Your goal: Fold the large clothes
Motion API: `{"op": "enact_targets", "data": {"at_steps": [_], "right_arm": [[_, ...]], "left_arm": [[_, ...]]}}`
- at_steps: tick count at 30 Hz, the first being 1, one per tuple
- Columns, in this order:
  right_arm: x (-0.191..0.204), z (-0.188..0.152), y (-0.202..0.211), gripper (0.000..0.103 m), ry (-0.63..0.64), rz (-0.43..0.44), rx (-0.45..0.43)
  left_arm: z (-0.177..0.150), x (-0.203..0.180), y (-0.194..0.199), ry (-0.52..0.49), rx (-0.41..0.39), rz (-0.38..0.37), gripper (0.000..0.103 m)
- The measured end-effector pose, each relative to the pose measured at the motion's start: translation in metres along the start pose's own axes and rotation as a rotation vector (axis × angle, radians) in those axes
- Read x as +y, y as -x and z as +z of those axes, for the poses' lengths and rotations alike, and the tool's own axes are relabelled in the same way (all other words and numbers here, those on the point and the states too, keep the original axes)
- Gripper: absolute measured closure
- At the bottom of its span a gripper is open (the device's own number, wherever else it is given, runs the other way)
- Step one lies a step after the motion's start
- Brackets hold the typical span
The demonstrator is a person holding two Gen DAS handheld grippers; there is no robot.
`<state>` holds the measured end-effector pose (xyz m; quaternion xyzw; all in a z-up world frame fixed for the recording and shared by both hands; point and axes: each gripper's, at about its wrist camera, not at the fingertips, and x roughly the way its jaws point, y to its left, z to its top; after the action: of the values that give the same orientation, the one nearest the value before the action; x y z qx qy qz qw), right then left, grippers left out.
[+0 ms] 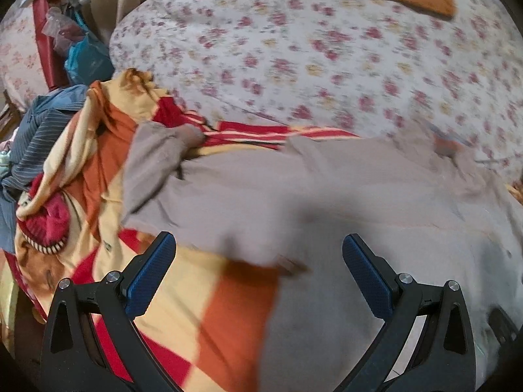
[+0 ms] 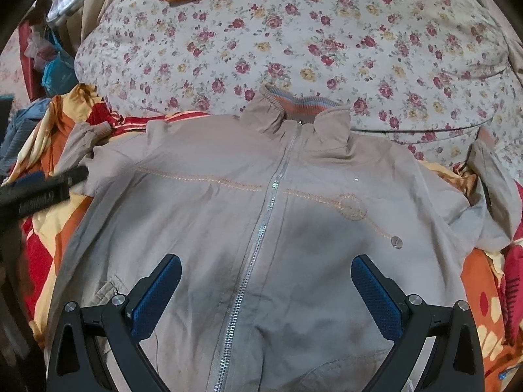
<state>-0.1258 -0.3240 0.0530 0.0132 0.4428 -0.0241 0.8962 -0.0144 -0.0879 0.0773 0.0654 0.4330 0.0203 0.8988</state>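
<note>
A big tan jacket (image 2: pixel 261 215) lay flat on the bed, front side up and zipped shut. It rested on a bright blanket (image 1: pixel 183 294) with red, orange and yellow squares. Behind it was a flowery bed cover (image 2: pixel 294 49).

The jacket's long way ran straight away from the right gripper (image 2: pixel 265 289). The collar (image 2: pixel 294 111) was at the far end and the bottom edge was close. The silver zipper (image 2: pixel 261 228) ran up the middle, almost between that gripper's blue pads (image 2: pixel 157 297). The right gripper was wide open above the lower front of the jacket and held nothing.

The left gripper (image 1: pixel 258 264) was wide open too, with nothing in it. It hung over the jacket's left edge, where the tan cloth met the blanket. In the right wrist view it showed as a dark blurry shape just beside the left sleeve (image 2: pixel 88 137). That sleeve lay bunched up, out to the side. The other sleeve (image 2: pixel 490 196) was flopped out on the right.

So the left gripper seemed nearer to a sleeve, and folding that sleeve in looked like the next job.

No words or labels could be read. There was only orange stitching with a round shape on the chest (image 2: pixel 351 207).
</note>
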Motion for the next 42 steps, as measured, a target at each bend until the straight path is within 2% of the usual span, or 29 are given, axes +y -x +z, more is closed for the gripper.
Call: {"op": "enact_targets", "data": {"at_steps": [6,12,16,18,19,21,23,26,29,34,38,42], "right_arm": [[-0.005,-0.002,-0.001,0.0,-0.02,0.022,0.018],[-0.009,-0.004,-0.009,0.0,-0.044,0.071,0.06],[-0.009,-0.005,-0.014,0.0,-0.063,0.113,0.083],[-0.007,-0.004,-0.015,0.0,-0.055,0.11,0.078],[-0.007,-0.003,-0.016,0.0,-0.053,0.108,0.07],[-0.009,-0.001,-0.019,0.0,-0.057,0.095,0.058],[-0.012,-0.001,-0.026,0.0,-0.072,0.095,0.075],[-0.016,-0.003,-0.034,0.0,-0.104,0.119,0.106],[-0.017,-0.006,-0.037,0.0,-0.122,0.133,0.116],[-0.015,-0.006,-0.033,0.0,-0.118,0.137,0.107],[-0.015,-0.008,-0.021,0.0,-0.126,0.142,0.087],[-0.018,-0.009,-0.012,0.0,-0.135,0.136,0.078]], "left_arm": [[0.035,0.043,-0.056,0.04,0.047,0.149,0.001],[0.057,0.078,-0.122,0.034,0.105,0.312,0.001],[0.069,0.095,-0.152,0.046,0.114,0.336,0.001],[0.073,0.099,-0.165,0.026,0.121,0.328,0.009],[0.074,0.099,-0.17,0.018,0.131,0.324,0.016],[0.076,0.102,-0.177,0.029,0.159,0.291,0.034],[0.077,0.113,-0.183,0.08,0.193,0.232,0.069],[0.077,0.126,-0.184,0.154,0.198,0.14,0.09],[0.078,0.137,-0.172,0.18,0.171,0.095,0.096],[0.082,0.143,-0.134,0.23,0.125,-0.015,0.097],[0.088,0.128,-0.09,0.241,0.078,-0.149,0.098],[0.097,0.1,-0.058,0.18,0.022,-0.198,0.098]]}}
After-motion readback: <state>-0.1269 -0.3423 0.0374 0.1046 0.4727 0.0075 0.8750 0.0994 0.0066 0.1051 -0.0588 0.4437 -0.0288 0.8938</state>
